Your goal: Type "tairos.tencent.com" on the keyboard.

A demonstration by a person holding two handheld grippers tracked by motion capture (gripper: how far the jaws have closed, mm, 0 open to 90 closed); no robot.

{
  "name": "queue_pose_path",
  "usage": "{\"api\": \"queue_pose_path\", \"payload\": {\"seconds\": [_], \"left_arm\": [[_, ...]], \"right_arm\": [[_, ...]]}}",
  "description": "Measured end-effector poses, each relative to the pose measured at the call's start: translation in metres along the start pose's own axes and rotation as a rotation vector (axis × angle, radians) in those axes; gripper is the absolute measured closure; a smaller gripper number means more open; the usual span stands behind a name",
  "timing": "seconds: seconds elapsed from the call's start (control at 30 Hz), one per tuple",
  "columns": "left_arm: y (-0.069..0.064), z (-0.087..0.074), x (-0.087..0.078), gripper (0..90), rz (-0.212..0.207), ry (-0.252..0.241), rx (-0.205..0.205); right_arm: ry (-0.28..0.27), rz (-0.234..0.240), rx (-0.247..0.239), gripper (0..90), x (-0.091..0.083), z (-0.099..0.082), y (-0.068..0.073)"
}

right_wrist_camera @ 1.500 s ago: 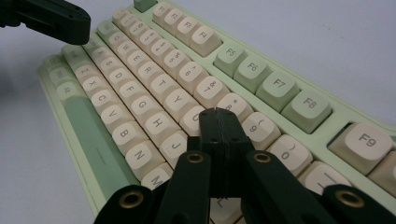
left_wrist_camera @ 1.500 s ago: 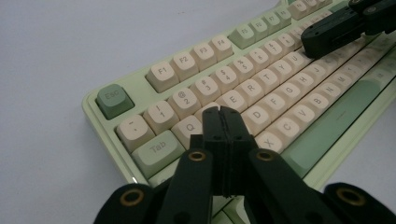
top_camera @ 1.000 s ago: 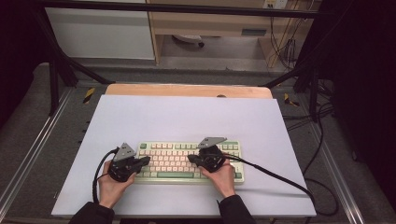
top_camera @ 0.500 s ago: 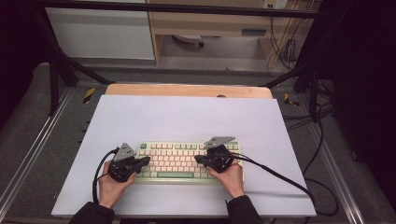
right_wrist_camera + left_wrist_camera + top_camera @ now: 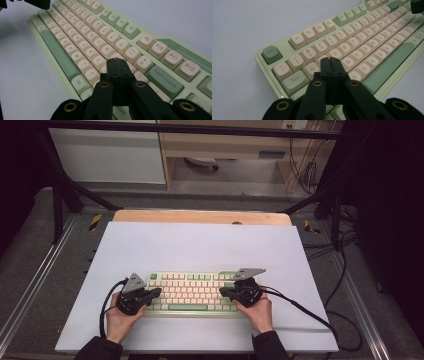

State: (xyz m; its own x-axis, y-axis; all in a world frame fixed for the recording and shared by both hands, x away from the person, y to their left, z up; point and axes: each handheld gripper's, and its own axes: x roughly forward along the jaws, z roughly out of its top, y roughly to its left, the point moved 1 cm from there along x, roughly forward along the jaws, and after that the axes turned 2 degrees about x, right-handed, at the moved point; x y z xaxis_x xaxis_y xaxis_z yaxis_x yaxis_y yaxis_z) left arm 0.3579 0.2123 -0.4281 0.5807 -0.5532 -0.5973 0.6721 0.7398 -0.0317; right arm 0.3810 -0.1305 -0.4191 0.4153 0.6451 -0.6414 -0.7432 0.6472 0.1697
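1. Keyboard (image 5: 192,292), green and cream, is lying flat near the bench's (image 5: 200,245) front edge, roughly centred between the left and right edges, long side running parallel to the front edge.
2. Work in hand looks like key pressing with closed jaw tips. No way of telling from these frames how many keys are done; judging it as mid-task, both tools sitting over the keys.
3. Left hand-held gripper (image 5: 331,60) is pressed together, pinching nothing. Tip is hovering over or resting at the W/S area of the left key block; contact is not clear.
4. Right hand-held gripper (image 5: 116,61) is also pressed together, nothing between the jaws. Tip is sitting near the P/bracket keys, left of Backspace; cannot tell if it is touching.
5. In the high view the left hand (image 5: 120,317) is gripping its tool at the keyboard's left end, jaws pointing inward toward the middle.
6. Right hand (image 5: 257,310) is mirroring that at the keyboard's right end, jaws pointing inward and slightly down.
7. Both forearms are coming in over the bench's front edge, cables trailing outward.
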Motion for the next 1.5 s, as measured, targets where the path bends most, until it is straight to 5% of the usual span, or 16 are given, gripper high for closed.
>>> {"api": "queue_pose_path", "payload": {"seconds": [0.57,0.97,1.5], "left_arm": [[-0.012,0.016,0.006,89.7,-0.004,-0.001,0.018],[-0.025,0.033,0.027,89.7,-0.014,0.022,0.047],[-0.026,0.029,0.049,89.8,-0.005,0.059,0.05]], "right_arm": [[-0.002,-0.019,0.035,90.0,-0.024,-0.023,-0.017],[-0.015,-0.023,0.051,90.0,-0.03,-0.034,-0.021],[-0.025,-0.022,0.048,90.0,-0.031,-0.034,-0.021]]}}
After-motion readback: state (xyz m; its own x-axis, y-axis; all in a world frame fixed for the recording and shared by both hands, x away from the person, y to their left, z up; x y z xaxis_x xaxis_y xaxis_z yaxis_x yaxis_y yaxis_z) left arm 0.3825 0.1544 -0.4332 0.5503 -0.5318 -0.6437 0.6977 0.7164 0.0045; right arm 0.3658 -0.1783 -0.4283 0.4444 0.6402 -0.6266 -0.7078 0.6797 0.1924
